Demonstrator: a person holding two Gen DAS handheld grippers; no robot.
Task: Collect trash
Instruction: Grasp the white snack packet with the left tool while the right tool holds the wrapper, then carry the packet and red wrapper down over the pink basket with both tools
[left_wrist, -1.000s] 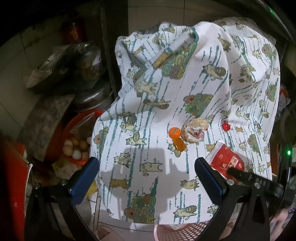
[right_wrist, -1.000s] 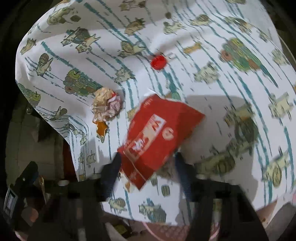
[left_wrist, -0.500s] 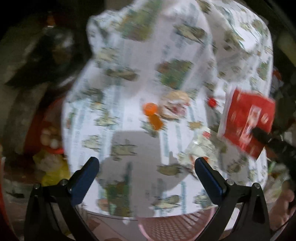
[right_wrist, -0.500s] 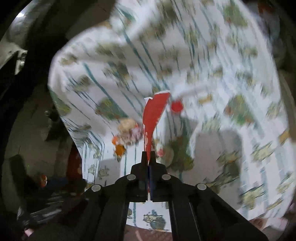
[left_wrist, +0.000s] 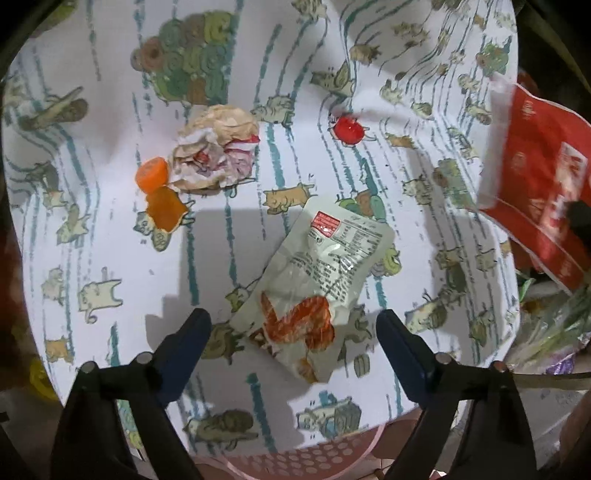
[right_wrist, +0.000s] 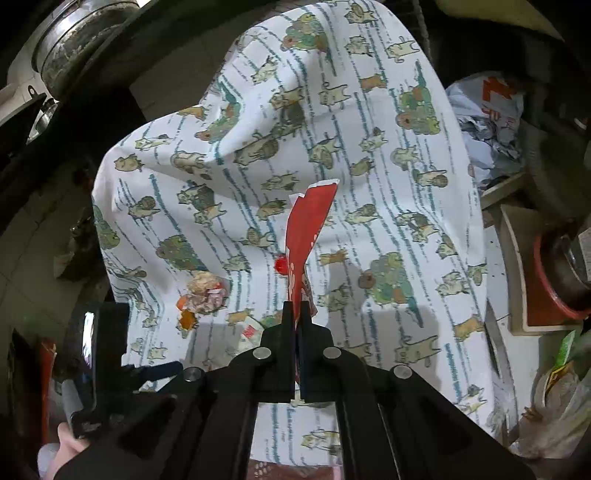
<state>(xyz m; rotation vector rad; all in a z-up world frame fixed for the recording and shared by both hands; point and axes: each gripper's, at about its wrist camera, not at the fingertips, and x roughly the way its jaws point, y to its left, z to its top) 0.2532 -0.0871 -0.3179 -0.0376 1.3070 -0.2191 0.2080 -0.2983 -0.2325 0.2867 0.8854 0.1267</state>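
Observation:
My right gripper (right_wrist: 298, 308) is shut on a red packet (right_wrist: 306, 236) and holds it upright above the cat-print cloth (right_wrist: 388, 192); the packet also shows at the right of the left wrist view (left_wrist: 535, 192). My left gripper (left_wrist: 293, 328) is open, its jaws on either side of the near end of a white shrimp-print wrapper (left_wrist: 317, 280) lying on the cloth. A crumpled paper ball (left_wrist: 216, 147), an orange cap (left_wrist: 152, 173), an orange scrap (left_wrist: 165, 211) and a red cap (left_wrist: 348, 129) lie farther back.
A pink perforated basket rim (left_wrist: 295, 459) shows under the cloth's near edge. Plastic bags and green wrappers (left_wrist: 546, 332) pile up at the right. A metal pot (right_wrist: 81, 48), crumpled bags (right_wrist: 491, 122) and a red-rimmed pan (right_wrist: 561, 273) surround the table.
My right gripper closed on the red packet and lifted it off the cloth, uncovering the white wrapper. My left gripper moved forward and down over that wrapper.

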